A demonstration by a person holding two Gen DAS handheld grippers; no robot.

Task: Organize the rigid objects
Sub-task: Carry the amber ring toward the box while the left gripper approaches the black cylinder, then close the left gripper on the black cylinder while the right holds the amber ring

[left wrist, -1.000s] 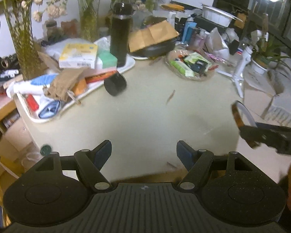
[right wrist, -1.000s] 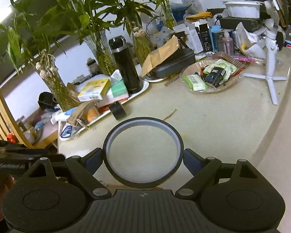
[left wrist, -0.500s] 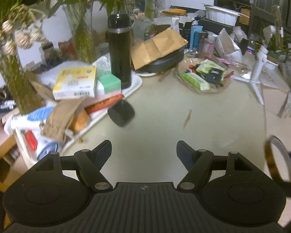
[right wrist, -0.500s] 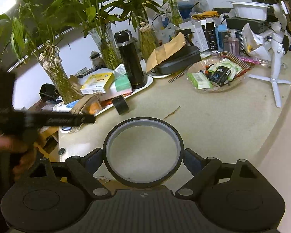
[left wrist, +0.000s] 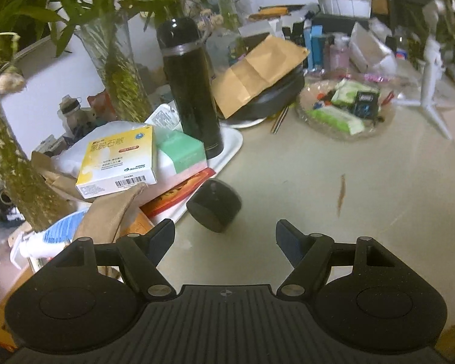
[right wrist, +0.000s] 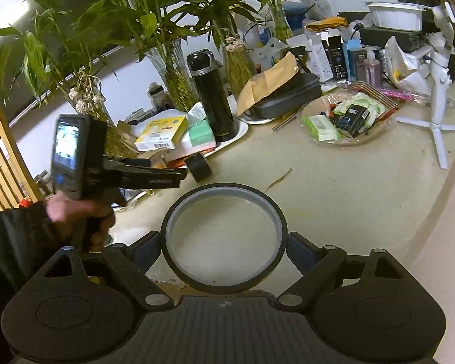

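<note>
Near the tray edge: left gripper (left wrist: 225,236) spread wide, holding nothing.
Black tape roll (left wrist: 214,210) lies on the table (left wrist: 333,197) just beyond its fingertips, touching the white tray (left wrist: 227,148). Right gripper (right wrist: 224,244) clamps a large ring (right wrist: 224,239) between both fingers, above the near table edge.

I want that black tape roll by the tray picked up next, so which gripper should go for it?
Left. The left gripper is open, empty, with the black tape roll just ahead; the right gripper already holds a ring.
</note>
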